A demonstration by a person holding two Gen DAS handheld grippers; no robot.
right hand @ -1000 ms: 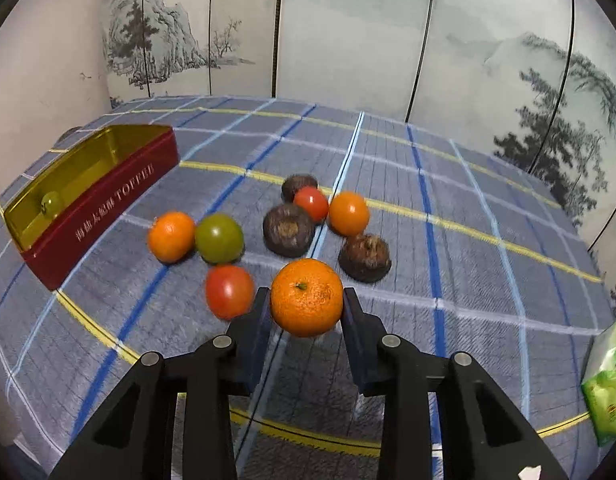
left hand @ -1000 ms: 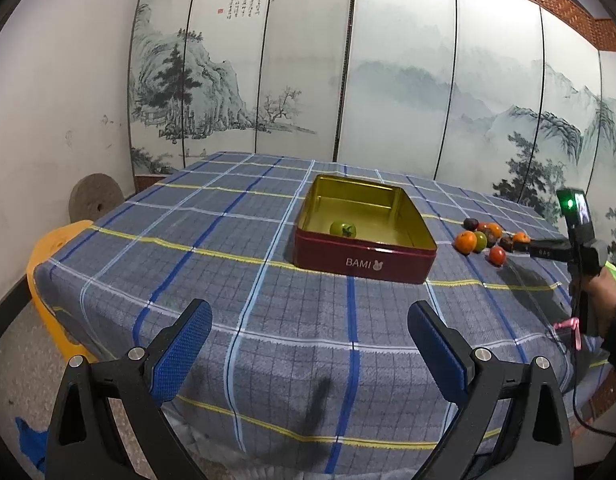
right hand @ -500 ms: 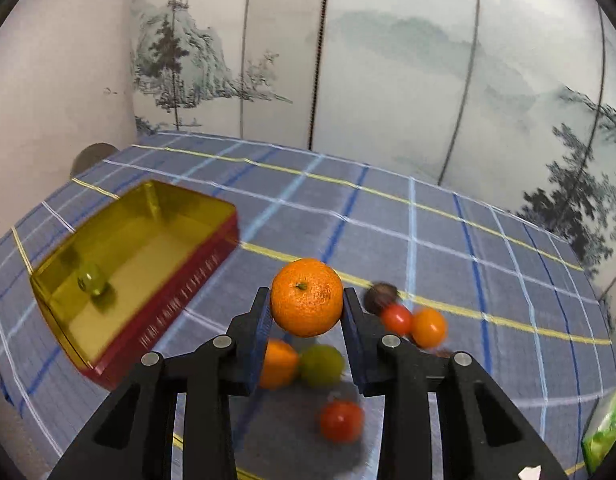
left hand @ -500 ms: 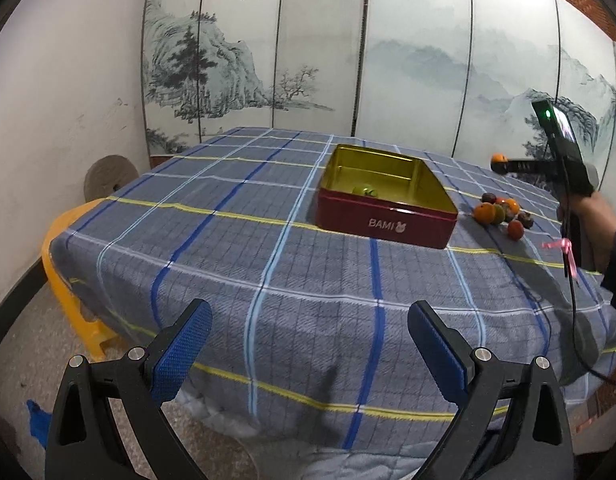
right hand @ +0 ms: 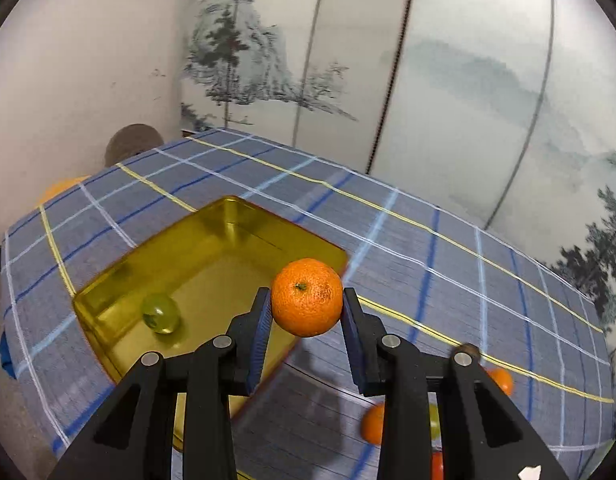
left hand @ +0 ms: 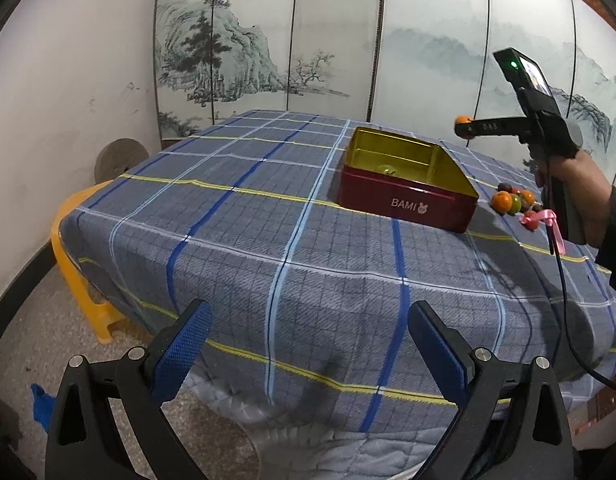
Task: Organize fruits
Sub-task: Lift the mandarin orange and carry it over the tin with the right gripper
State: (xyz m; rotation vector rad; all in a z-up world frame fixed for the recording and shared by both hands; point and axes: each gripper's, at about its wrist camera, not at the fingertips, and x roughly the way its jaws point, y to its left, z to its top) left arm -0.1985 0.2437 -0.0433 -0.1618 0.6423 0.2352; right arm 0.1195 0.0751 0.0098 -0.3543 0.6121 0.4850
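So the right tool (right hand: 306, 312) is clamped tight on an orange mandarin (right hand: 306, 297), held up in the air over the near right corner of the gold-lined red tin (right hand: 212, 264). One green fruit (right hand: 160, 313) sits inside the tin. Remaining fruits (left hand: 513, 201) are bunched on the checked counter (left hand: 268, 248) right of it. Left tool (left hand: 308, 344) hangs wide open at the counter's near edge, gripping nothing.
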